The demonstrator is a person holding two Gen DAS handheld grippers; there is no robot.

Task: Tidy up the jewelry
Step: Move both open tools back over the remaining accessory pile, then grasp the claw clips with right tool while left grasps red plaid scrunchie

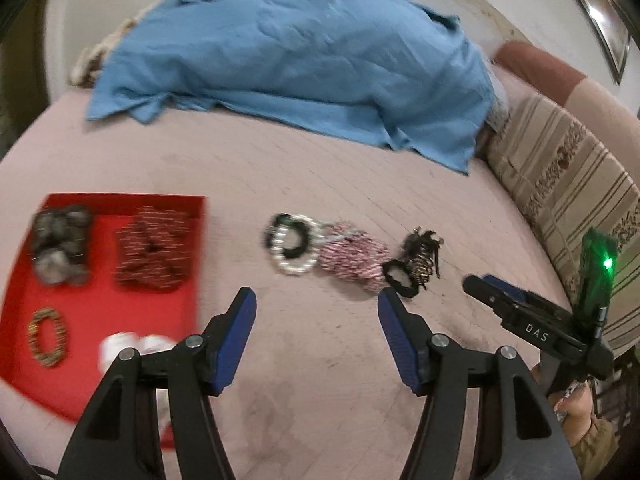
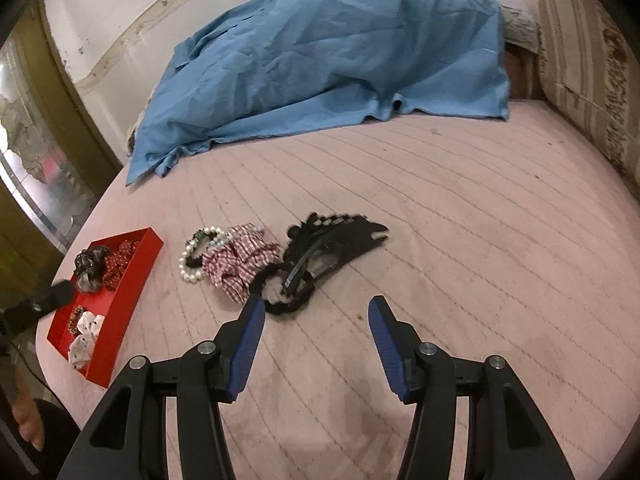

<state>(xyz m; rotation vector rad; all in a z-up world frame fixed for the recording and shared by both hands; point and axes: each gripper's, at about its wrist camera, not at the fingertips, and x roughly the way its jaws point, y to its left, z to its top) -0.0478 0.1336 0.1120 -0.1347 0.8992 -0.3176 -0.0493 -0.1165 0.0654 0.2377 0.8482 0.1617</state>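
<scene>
Red tray [image 2: 136, 276] near the bed's left edge, holding scrunchies; beside it pearl bracelet [image 2: 192, 268], gingham scrunchie [image 2: 236, 264], perhaps a black hair clip [image 2: 336, 240]. Left gripper [image 1: 316, 304] and right gripper [image 2: 316, 312] spread wide, empty.

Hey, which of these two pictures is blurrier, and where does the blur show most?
Left wrist view: clearly blurrier, with motion smear on the red tray and the pearl bracelet; its own jaws stay crisp. Right wrist view: mostly sharp, quilt stitching readable, only the black hair clip slightly smeared. Both views bend edges, fisheye style.
</scene>
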